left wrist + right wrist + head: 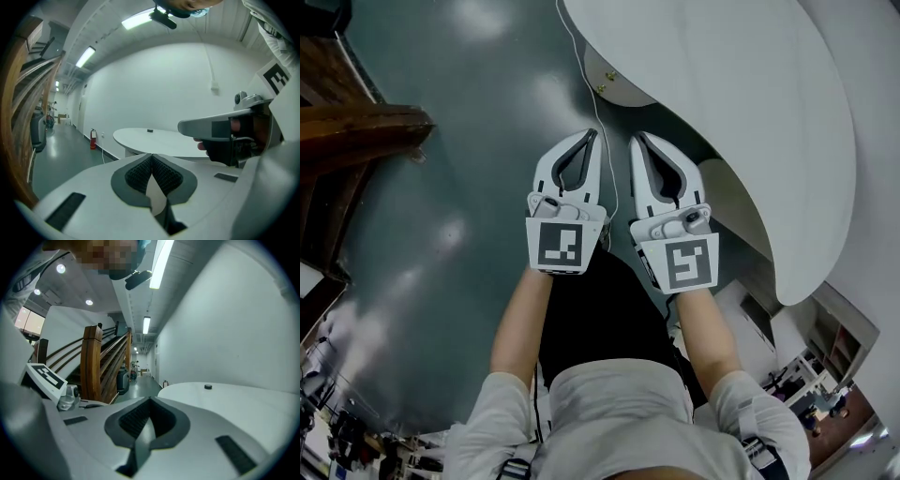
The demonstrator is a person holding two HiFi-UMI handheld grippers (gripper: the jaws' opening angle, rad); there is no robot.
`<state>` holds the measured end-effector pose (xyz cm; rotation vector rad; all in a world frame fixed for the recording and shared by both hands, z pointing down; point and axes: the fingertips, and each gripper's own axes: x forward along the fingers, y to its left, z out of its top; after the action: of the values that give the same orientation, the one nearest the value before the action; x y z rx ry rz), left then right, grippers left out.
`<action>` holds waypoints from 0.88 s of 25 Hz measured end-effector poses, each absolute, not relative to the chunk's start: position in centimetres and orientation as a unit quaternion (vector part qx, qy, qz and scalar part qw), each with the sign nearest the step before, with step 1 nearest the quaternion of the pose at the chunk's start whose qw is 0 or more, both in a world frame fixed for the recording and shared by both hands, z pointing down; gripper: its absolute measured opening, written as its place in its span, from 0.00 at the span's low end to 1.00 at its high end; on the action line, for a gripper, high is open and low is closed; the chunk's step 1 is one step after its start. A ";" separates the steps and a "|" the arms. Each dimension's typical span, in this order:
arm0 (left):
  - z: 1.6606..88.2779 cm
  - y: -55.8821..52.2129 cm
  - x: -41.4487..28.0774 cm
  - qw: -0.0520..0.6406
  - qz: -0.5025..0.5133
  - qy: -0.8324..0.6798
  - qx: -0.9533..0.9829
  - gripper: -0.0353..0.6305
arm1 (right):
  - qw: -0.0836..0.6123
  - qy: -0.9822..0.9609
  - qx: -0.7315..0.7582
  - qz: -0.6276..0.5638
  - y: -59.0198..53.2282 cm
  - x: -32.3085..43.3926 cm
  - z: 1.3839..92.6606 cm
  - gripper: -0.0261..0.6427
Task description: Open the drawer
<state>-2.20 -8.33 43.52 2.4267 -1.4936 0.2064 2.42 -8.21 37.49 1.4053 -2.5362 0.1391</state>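
No drawer can be made out in any view. Both grippers are held side by side in front of the person, above the dark green floor. My left gripper [592, 135] is shut with nothing between its pads [140, 174]. My right gripper [636, 140] is also shut and holds nothing. Its pads [137, 419] meet at the tips. In the left gripper view the right gripper [220, 125] shows at the right edge. The left gripper's marker cube [43, 376] sits at the left of the right gripper view.
A white round table [741, 112] stands ahead and to the right, with a small dark object [207, 386] on its top. A white cable [598, 122] hangs down near the grippers. A wooden staircase [93, 366] rises on the left. A red fire extinguisher [93, 139] stands by the far wall.
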 end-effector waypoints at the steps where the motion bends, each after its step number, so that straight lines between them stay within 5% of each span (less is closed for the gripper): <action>1: 44.1 -8.7 -2.2 0.148 0.068 -0.517 0.840 0.06 | 0.121 -0.866 0.482 0.051 -8.4 2.5 38.1 0.06; 22: 59.2 -17.0 -0.3 0.216 0.069 -0.493 0.840 0.06 | 0.155 -0.850 0.492 0.110 -11.4 3.0 46.7 0.06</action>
<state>-0.31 -17.03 59.19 2.3283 -1.3656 0.1913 2.95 -11.39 46.68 1.4081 -2.4343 0.3163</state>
